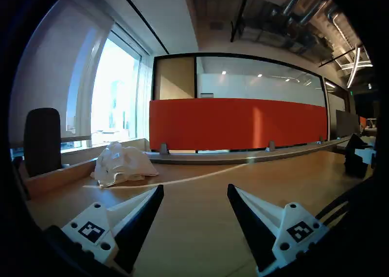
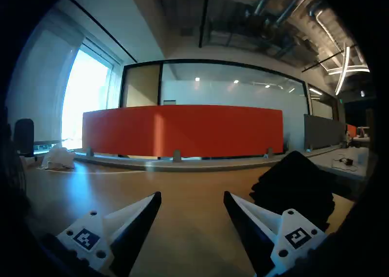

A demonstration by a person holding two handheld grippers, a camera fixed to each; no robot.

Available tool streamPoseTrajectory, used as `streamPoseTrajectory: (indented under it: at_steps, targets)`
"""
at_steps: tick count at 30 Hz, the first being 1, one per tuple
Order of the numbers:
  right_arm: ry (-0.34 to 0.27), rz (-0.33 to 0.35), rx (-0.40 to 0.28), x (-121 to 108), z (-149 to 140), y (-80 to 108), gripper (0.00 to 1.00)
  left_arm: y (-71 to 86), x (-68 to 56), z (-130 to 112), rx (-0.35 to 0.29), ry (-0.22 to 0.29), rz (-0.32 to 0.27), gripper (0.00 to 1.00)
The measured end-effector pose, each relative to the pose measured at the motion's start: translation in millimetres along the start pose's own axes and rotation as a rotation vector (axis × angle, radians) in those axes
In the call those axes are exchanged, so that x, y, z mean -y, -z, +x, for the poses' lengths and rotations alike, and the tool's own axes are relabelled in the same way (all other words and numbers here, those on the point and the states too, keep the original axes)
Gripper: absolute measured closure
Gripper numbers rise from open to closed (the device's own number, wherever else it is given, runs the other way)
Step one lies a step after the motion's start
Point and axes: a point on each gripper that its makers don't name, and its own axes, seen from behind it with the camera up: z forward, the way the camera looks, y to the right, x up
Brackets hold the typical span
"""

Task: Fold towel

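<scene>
Wide wooden table point(image 1: 204, 175) across the whole near ground, running far to a raised edge. Behind that edge, a long orange partition point(image 1: 233, 123) under glass panels. Bright window point(image 1: 114, 99) at far left. Black fabric pile point(image 2: 294, 187) on the table at near right in the right gripper view, just past the right-hand finger. Crumpled white towel point(image 1: 121, 164) heaped at the far left of the table, below the window, unfolded, well apart from both grippers; small and distant at far left in the right gripper view. Dark chair back point(image 1: 42, 138) upright at the left edge, beside the towel. Left gripper point(image 1: 195, 186) released, fingers spread wide over bare wood, grasping nothing. Right gripper point(image 2: 192, 193) likewise parted, nothing between the fingers.
</scene>
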Motion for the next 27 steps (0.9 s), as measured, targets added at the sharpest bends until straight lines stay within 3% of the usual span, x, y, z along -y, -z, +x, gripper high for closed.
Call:
streamPoseTrajectory:
  at_steps: [27]
  targets:
    - [0.0, 0.0, 0.0, 0.0, 0.1, -0.1, 0.01, -1.6, -1.5, -5.2, -0.002, 0.001, 0.0, 0.03]
